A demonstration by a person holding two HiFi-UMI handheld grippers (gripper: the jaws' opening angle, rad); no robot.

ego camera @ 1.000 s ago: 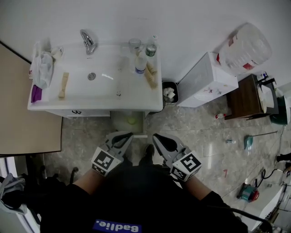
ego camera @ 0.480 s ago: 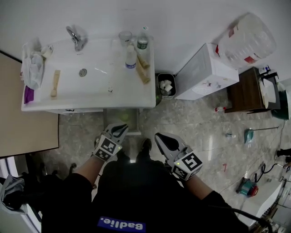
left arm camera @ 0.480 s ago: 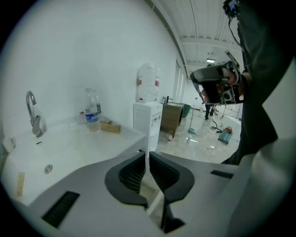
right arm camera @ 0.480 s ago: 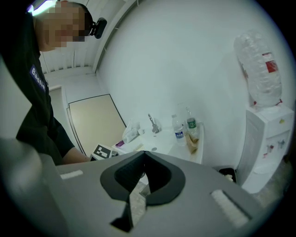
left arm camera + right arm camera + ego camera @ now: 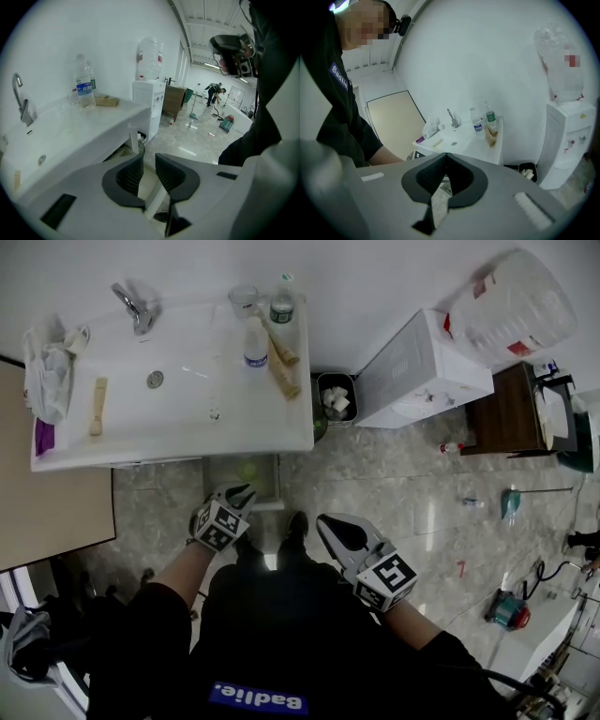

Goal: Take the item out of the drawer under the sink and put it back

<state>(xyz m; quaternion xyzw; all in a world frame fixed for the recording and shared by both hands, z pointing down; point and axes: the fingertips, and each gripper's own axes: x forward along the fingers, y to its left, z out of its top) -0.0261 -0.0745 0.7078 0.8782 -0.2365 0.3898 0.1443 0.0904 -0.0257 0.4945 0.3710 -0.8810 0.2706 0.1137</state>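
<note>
glossy white rectangular sink point(image 5: 178, 423), marbled floor point(image 5: 403, 493)

White wall point(image 5: 375, 268), grey marbled floor point(image 5: 394, 493), wooden cabinet point(image 5: 506, 423)

Washroom corner, white sink point(image 5: 178, 423), water dispenser point(image 5: 422, 371), waste bin point(image 5: 334, 399), tiled floor point(image 5: 403, 498)

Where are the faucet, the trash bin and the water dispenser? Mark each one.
faucet point(image 5: 132, 307): head view, on its chrome spout.
trash bin point(image 5: 321, 390): head view, on its dark rim.
water dispenser point(image 5: 417, 371): head view, on its white cabinet.
</note>
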